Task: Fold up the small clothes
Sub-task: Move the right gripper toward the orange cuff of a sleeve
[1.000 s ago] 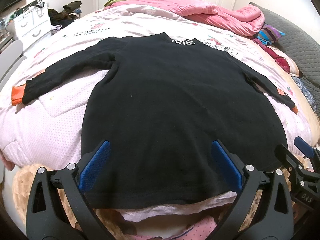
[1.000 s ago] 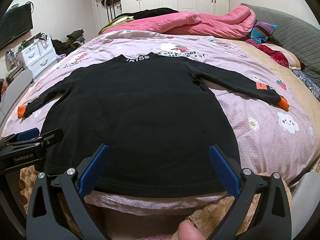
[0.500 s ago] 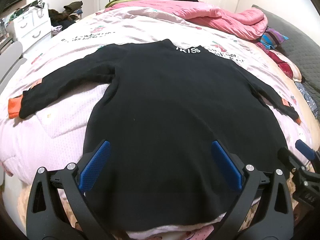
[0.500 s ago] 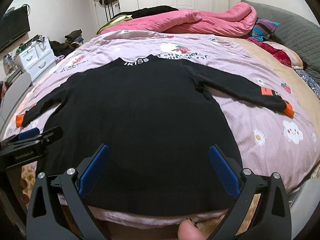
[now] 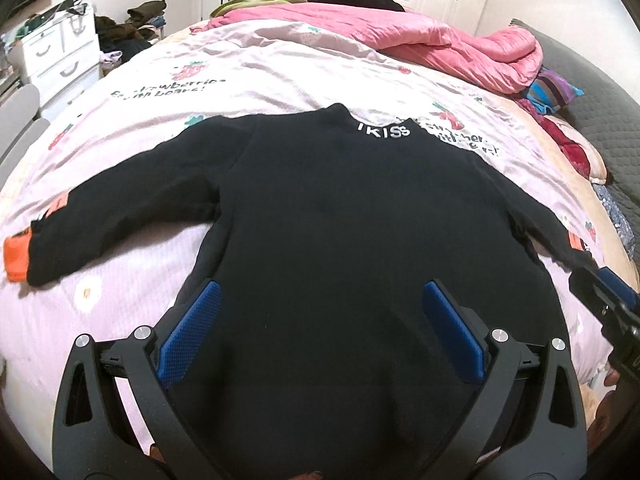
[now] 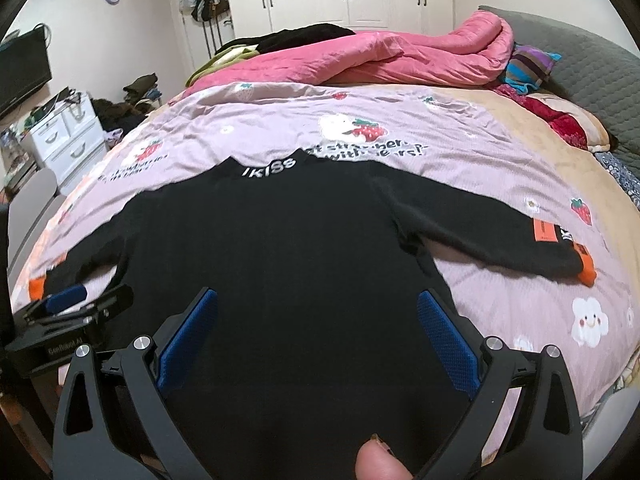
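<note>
A black long-sleeved top [image 5: 340, 220] with white collar lettering lies flat on the bed, sleeves spread out, orange cuffs [image 5: 16, 254] at the ends. It also shows in the right wrist view [image 6: 280, 248]. My left gripper [image 5: 320, 332] is open and empty, hovering over the lower left part of the top. My right gripper [image 6: 316, 332] is open and empty over the lower right part. Each gripper appears at the edge of the other's view: the right gripper [image 5: 608, 300] and the left gripper [image 6: 68, 312].
The bed has a pink strawberry-print cover [image 6: 400, 136]. A pink duvet [image 6: 380, 60] and other clothes are heaped at the far end. A grey headboard [image 6: 580, 52] is on the right. White drawers [image 6: 68, 136] stand left of the bed.
Both grippers have moved forward over the top, from its hem towards its middle. The hem has passed out of view below. Both stay open.
</note>
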`<state>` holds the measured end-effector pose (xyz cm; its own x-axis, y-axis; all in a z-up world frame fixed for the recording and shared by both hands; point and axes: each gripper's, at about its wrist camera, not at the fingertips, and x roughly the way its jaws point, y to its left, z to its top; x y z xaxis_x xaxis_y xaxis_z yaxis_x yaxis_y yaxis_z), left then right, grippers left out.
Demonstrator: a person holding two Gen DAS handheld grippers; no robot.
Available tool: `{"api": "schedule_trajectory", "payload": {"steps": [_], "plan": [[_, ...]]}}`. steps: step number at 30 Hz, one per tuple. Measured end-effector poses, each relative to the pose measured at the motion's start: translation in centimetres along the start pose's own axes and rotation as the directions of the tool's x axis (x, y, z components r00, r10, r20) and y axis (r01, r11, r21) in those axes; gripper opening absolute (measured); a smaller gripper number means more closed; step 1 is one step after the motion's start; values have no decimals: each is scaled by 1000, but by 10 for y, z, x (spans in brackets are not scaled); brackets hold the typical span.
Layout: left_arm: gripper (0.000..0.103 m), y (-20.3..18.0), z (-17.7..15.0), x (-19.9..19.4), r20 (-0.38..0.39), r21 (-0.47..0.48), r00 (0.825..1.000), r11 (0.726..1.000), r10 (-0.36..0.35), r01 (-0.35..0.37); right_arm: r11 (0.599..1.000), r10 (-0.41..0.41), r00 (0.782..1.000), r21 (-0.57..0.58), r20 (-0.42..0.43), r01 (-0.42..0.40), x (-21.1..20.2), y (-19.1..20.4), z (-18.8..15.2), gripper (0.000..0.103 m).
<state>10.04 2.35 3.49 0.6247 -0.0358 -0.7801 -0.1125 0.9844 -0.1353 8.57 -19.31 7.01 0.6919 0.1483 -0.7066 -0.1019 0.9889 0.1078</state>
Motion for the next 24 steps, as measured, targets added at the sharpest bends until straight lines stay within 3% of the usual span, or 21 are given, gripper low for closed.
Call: {"api": "schedule_trajectory", "payload": {"steps": [13,24], "plan": [[95,-10,68,27,12,-8,1000,1000,-22,22,991,-17,998,132,64,9,22,-28,72,99],[95,-31,97,60,8,36,999,998,-49,49,969,-102,994,230,48,88,51,-74,88,99]]}}
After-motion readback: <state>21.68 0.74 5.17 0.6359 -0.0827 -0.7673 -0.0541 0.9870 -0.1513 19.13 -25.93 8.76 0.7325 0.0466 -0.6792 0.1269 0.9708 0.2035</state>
